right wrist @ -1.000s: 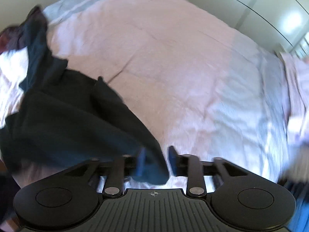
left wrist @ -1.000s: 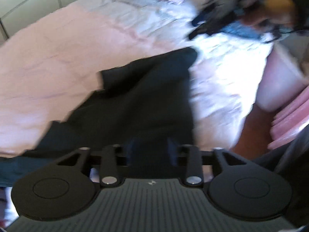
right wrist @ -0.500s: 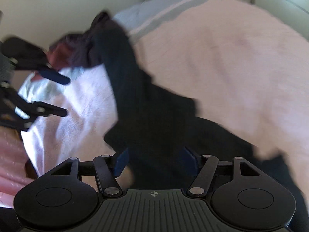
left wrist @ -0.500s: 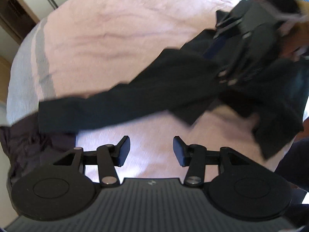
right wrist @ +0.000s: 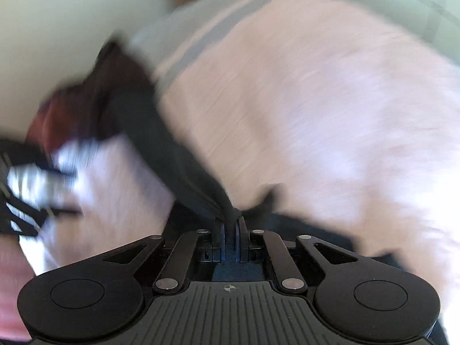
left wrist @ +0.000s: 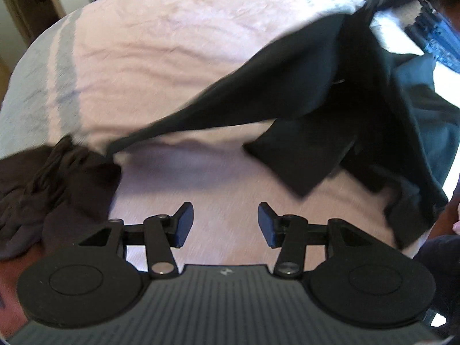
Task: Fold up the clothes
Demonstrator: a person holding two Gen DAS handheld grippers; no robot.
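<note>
A dark navy garment (left wrist: pixel 330 92) hangs stretched above the pink bed, one long sleeve running down to the left. My left gripper (left wrist: pixel 224 224) is open and empty, low over the bedspread, in front of the garment. My right gripper (right wrist: pixel 229 227) is shut on a bunched part of the dark garment (right wrist: pixel 172 155), which stretches away up and to the left in a blurred view. The right gripper also shows in the left wrist view (left wrist: pixel 437 37) at the top right, blurred, where the cloth is lifted.
A crumpled dark brown garment (left wrist: pixel 54 189) lies on the bed's left edge. The pink bedspread (left wrist: pixel 172 43) with a grey stripe spreads behind. A wooden door frame (left wrist: pixel 31 3) stands at the far left. The left gripper appears blurred in the right wrist view (right wrist: pixel 26 184).
My right gripper has closed on the dark garment and lifted it. My left gripper let go a second ago, stays open, and has moved closer to the brown garment.
</note>
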